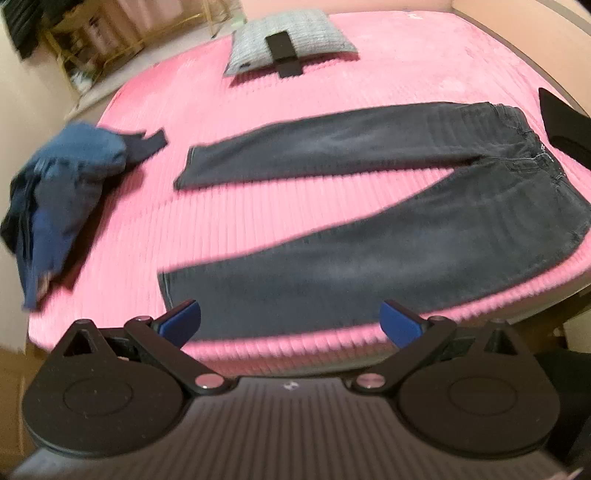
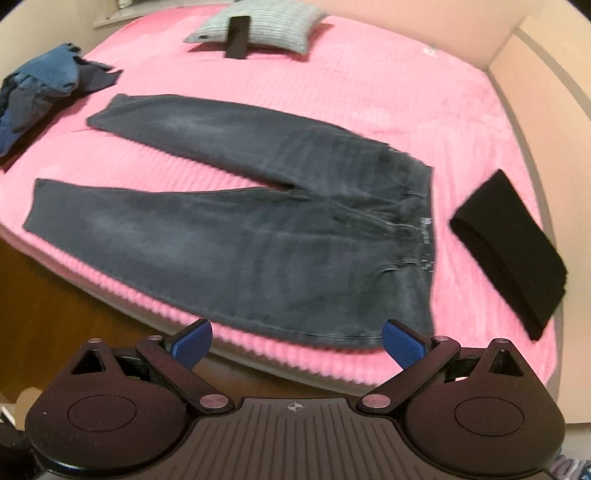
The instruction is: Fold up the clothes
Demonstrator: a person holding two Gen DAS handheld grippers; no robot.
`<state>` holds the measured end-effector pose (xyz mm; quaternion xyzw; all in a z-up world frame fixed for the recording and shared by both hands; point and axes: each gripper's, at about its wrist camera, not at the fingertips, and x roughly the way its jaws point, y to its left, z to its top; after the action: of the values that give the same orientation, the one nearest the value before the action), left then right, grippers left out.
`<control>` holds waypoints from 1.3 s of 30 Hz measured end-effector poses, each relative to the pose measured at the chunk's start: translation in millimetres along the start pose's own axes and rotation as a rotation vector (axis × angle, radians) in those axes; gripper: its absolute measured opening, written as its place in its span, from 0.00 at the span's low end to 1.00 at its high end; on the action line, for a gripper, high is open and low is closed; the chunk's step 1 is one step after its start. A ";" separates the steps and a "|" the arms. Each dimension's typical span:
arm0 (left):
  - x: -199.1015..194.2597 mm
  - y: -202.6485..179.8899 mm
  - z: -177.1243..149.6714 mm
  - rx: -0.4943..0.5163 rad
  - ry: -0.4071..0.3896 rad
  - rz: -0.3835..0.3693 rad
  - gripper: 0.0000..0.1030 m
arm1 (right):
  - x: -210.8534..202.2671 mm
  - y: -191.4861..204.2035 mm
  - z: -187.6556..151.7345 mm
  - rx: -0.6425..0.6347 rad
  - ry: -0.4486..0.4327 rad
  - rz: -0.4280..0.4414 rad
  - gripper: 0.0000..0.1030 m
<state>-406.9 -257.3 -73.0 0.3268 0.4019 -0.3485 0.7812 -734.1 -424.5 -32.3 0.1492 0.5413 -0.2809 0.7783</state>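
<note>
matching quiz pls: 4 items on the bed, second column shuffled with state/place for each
1. jeans
2. blue clothes
3. black garment
4. pillow

A. folded, beside the waistband
B. spread flat, legs apart
C. far end of the bed, dark object lying on it
D. crumpled heap past the leg ends

Pairs: 1-B, 2-D, 3-A, 4-C

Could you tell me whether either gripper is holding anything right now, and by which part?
Nothing is held: the left gripper and right gripper are open above the jeans.
</note>
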 end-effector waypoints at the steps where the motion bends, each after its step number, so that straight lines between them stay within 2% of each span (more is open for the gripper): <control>1: 6.4 2.2 9.8 0.012 -0.004 -0.003 0.98 | 2.4 -7.3 4.0 0.004 0.005 -0.010 0.98; 6: 40.3 11.1 68.4 -0.020 -0.002 -0.007 0.94 | 24.9 -47.6 34.0 0.012 0.024 -0.044 0.98; 12: 80.2 15.0 141.2 -0.024 0.007 0.029 0.92 | 84.0 -93.9 103.9 0.007 0.013 -0.002 0.98; 17: 121.0 29.2 192.8 0.083 0.013 0.029 0.91 | 121.9 -97.1 174.1 -0.113 0.008 0.034 0.98; 19: 142.8 42.7 213.7 0.116 0.022 0.002 0.89 | 130.6 -93.7 196.8 -0.166 -0.001 0.043 0.98; 23: 192.0 73.8 252.6 0.171 0.020 -0.061 0.76 | 151.9 -84.5 236.7 -0.231 -0.011 0.051 0.98; 27: 263.3 77.9 289.8 0.327 0.023 -0.127 0.60 | 182.0 -73.5 262.6 -0.253 0.000 0.030 0.98; 32: 378.4 81.8 305.7 0.663 0.067 -0.163 0.53 | 225.6 -61.4 280.4 -0.170 0.020 -0.001 0.98; 37: 462.0 91.6 309.5 0.823 0.132 -0.233 0.36 | 269.7 -46.3 288.6 -0.118 0.037 -0.021 0.98; 39: 481.9 93.1 309.6 0.871 0.160 -0.271 0.35 | 281.5 -42.7 287.8 -0.115 0.055 -0.023 0.98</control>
<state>1.3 -587.3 -320.5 0.5949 0.3163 -0.5576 0.4848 -469.2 -690.6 -183.8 0.1057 0.5793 -0.2541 0.7672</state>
